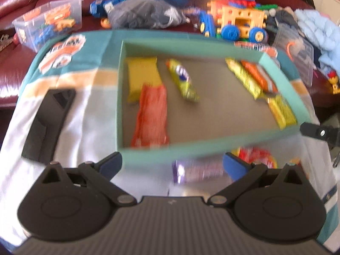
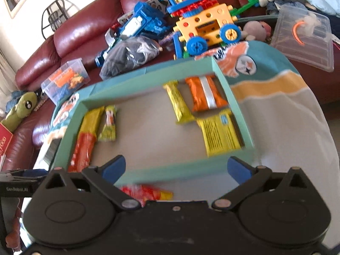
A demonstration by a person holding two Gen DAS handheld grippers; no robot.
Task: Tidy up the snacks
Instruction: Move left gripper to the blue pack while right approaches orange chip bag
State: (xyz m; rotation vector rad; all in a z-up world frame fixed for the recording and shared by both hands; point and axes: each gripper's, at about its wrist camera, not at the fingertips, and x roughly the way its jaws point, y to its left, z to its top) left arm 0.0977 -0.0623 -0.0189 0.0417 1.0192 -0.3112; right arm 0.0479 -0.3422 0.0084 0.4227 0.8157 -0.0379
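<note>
Purple snack (image 1: 196, 171) lies crosswise just ahead between our left gripper's (image 1: 172, 163) wide-open, empty fingers, short of box (image 1: 148, 156); right gripper (image 2: 176, 166) also gapes empty.

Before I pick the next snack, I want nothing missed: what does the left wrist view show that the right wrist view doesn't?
Only the left wrist view shows a purple packet on the cloth in front of the box, between the open left gripper.

Only the right wrist view shows a green plush on the sofa, and the open right gripper.

Both show the teal box holding six snacks, and the red-yellow packet outside its near wall.
</note>
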